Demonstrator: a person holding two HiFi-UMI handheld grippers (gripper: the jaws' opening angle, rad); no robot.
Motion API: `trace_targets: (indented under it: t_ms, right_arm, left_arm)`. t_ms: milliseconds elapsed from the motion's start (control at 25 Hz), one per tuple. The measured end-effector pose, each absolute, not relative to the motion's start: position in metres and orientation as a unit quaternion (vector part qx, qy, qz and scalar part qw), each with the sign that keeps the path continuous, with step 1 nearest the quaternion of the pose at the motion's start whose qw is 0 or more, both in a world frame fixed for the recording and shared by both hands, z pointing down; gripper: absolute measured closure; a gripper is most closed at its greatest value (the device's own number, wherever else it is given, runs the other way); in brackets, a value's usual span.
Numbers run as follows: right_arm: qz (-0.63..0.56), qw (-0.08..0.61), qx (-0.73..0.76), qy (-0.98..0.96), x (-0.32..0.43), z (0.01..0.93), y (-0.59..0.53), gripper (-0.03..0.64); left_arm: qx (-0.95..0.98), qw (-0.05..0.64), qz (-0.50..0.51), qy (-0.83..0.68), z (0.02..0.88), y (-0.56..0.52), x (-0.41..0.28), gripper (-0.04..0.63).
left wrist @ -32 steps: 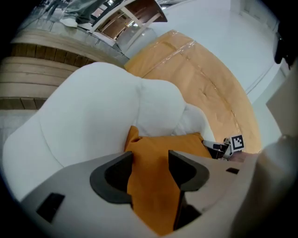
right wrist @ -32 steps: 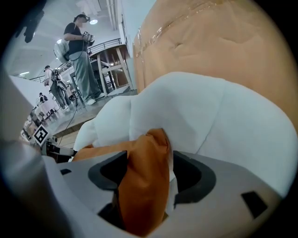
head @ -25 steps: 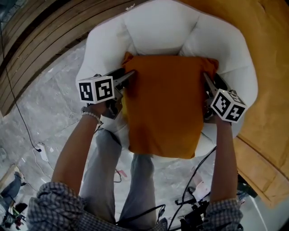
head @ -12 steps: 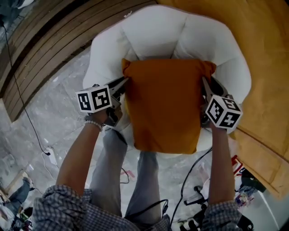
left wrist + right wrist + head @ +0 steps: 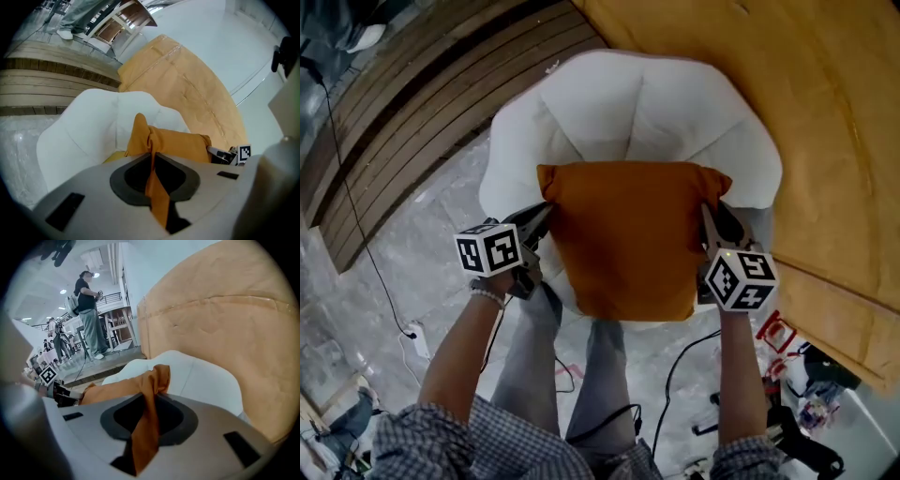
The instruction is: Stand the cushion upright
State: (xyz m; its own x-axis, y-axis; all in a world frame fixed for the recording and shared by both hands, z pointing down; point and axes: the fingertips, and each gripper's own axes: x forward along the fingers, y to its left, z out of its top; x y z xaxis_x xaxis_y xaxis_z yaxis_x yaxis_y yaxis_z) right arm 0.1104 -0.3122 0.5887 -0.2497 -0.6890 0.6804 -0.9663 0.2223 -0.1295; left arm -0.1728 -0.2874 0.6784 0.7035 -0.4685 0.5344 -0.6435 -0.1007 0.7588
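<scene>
An orange cushion (image 5: 623, 239) hangs in front of the white armchair (image 5: 637, 103), with its near end low over the seat's front. My left gripper (image 5: 542, 212) pinches its upper left corner. My right gripper (image 5: 710, 214) pinches the upper right corner. In the left gripper view the jaws are closing, and a fold of cushion (image 5: 176, 143) fabric is pressed between them at the left gripper (image 5: 152, 154). In the right gripper view the cushion (image 5: 117, 387) fabric is likewise squeezed in the closing right gripper (image 5: 151, 397).
Brown cardboard sheeting (image 5: 825, 141) covers the area behind and to the right of the chair. Wooden slatted steps (image 5: 403, 94) run along the left. Cables (image 5: 675, 375) lie on the grey floor by the person's legs (image 5: 534, 347). People (image 5: 89, 310) stand far off.
Both grippers have closed on the cushion's far corners and risen. The cushion's far edge has lifted off the seat towards the backrest.
</scene>
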Motion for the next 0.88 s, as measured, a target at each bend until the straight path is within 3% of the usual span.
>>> trace_targets:
  t_ms: [880]
  right_arm:
    - [0.278,0.216,0.555,-0.754,0.119,0.468,-0.155,0.554]
  left_arm:
    - [0.801,0.496,0.097,-0.322,0.557,-0.209,-0.156,0.565]
